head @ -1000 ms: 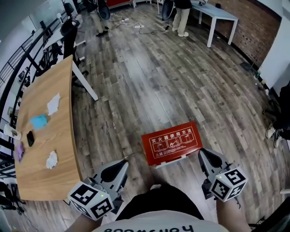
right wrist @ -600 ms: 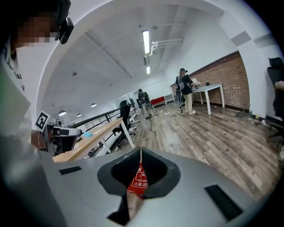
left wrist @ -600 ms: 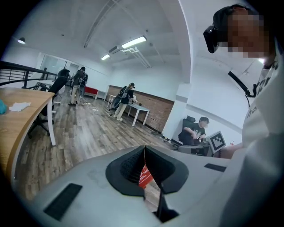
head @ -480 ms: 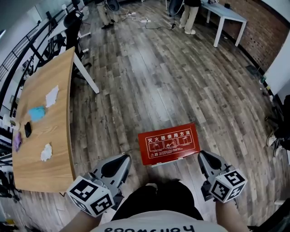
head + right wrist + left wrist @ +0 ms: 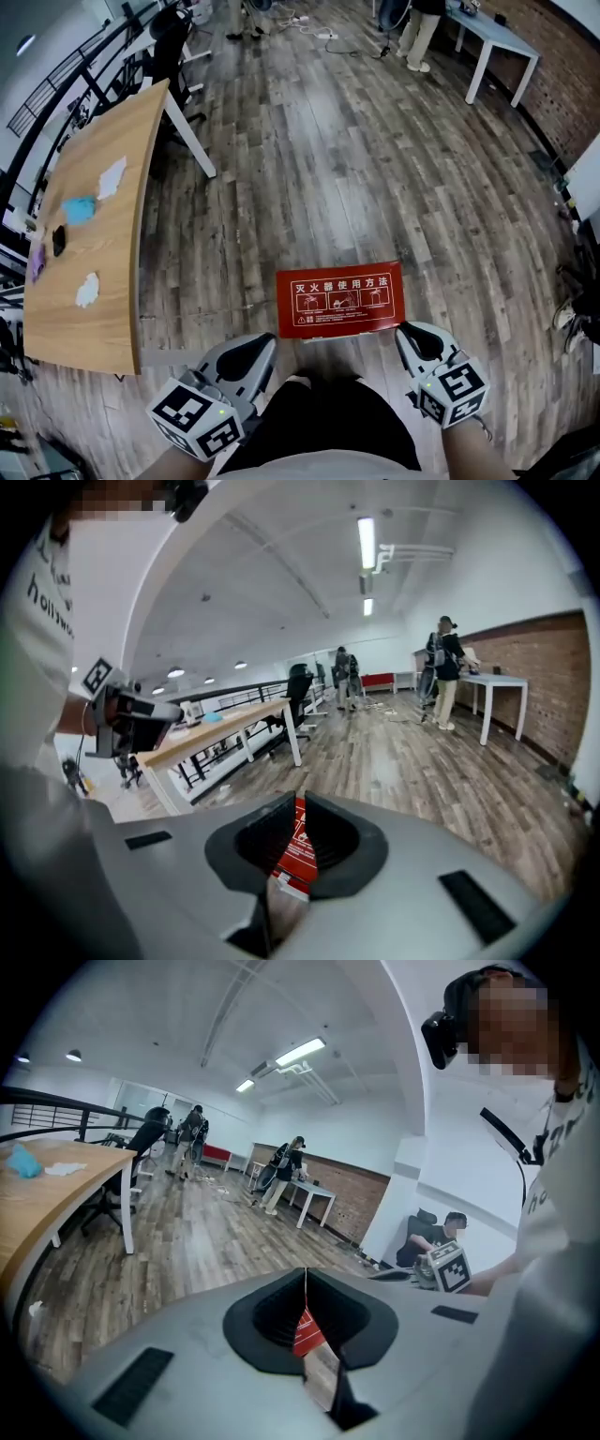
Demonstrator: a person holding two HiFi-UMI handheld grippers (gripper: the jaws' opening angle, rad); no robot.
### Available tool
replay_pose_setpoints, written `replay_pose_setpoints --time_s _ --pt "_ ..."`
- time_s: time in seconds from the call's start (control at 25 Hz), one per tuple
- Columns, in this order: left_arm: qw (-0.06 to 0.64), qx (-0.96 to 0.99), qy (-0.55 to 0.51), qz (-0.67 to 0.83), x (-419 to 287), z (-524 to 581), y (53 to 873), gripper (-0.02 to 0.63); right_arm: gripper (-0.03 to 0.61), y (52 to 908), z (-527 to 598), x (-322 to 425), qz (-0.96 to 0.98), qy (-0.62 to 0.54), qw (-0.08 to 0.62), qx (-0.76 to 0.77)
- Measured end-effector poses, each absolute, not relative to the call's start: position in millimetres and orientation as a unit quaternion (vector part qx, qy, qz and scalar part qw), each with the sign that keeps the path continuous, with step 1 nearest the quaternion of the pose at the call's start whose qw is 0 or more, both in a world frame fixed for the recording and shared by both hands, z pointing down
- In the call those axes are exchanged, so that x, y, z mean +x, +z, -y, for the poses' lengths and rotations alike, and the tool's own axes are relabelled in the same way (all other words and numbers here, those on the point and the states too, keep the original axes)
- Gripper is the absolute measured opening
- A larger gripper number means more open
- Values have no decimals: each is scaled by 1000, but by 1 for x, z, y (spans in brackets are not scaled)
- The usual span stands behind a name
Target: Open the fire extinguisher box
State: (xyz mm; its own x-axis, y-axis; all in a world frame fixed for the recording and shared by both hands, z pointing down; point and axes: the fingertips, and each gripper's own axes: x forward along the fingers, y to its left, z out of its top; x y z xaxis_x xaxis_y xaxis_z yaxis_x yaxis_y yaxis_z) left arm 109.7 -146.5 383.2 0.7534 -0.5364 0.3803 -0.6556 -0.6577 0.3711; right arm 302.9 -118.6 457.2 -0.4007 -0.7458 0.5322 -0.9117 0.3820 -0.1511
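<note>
A grey-brown plank floor (image 5: pixel 319 169) runs the length of an open office. Along its left side is a long wooden surface (image 5: pixel 112 281) on white legs, with a black railing (image 5: pixel 56 82) behind it and a black office chair (image 5: pixel 172 42) at its far end. A red brick wall (image 5: pixel 562 94) lines the right side, where a person (image 5: pixel 422 28) stands beside a white table (image 5: pixel 497 37). Strip lights (image 5: pixel 366 541) glow on the white curved ceiling (image 5: pixel 281 583).

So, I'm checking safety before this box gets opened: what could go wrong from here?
The flat red box lies on the wood-plank floor, apparently unfixed, so a push may slide it instead of opening it. The left gripper and right gripper both have jaws shut, so they could skid off its top.
</note>
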Motion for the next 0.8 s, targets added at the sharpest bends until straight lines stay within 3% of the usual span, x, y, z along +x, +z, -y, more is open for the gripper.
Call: replay_pose_setpoints --time_s 0.12,0.2,0.56,0.8 --pt "231 908 117 330 114 149 397 11 31 492 127 279 827 189 240 472" --pt "209 909 114 342 114 156 409 11 135 527 131 265 836 178 272 442" --pt "194 900 121 371 95 170 496 12 231 664 132 243 815 69 447 362" --pt "135 896 96 411 81 177 515 12 236 712 138 245 762 -98 543 341"
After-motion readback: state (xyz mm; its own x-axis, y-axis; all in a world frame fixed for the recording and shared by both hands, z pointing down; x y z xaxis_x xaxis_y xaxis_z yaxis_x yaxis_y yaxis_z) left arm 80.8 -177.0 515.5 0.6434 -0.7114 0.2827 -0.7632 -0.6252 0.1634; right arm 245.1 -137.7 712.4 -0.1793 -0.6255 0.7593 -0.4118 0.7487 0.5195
